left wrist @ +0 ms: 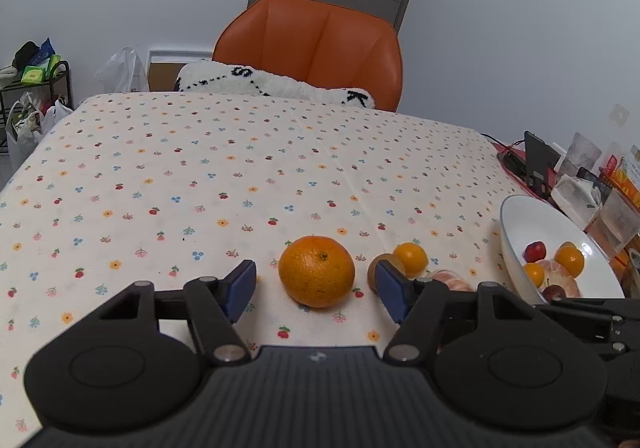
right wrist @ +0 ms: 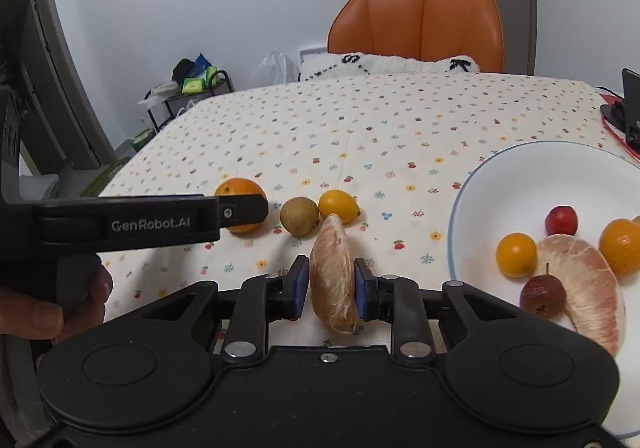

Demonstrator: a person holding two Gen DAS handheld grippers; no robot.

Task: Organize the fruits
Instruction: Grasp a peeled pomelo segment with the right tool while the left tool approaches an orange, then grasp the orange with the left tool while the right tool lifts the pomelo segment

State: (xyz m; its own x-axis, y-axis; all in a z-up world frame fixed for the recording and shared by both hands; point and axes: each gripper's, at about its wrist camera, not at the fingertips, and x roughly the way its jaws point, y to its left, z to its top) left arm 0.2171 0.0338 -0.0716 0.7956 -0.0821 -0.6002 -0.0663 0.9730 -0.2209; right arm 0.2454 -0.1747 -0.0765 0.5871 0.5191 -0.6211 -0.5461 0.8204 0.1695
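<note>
A large orange (left wrist: 317,271) lies on the flowered tablecloth between the blue pads of my left gripper (left wrist: 316,288), which is open around it without touching. To its right are a brown kiwi (left wrist: 379,266) and a small yellow-orange fruit (left wrist: 411,258). My right gripper (right wrist: 332,290) is shut on a peeled pomelo segment (right wrist: 333,274), held on edge just above the cloth. The white bowl (right wrist: 516,175) at the right holds another pomelo segment (right wrist: 584,288), small orange fruits (right wrist: 516,254) and red crabapples (right wrist: 562,219). In the right wrist view the orange (right wrist: 240,191), kiwi (right wrist: 299,215) and yellow fruit (right wrist: 338,205) form a row.
An orange chair (left wrist: 316,47) with a white plush cushion (left wrist: 276,81) stands at the table's far side. Packets, a phone stand and boxes (left wrist: 580,179) crowd the right edge. A person's hand (right wrist: 48,312) holds the left gripper's handle. A cluttered rack (left wrist: 32,87) stands at the left.
</note>
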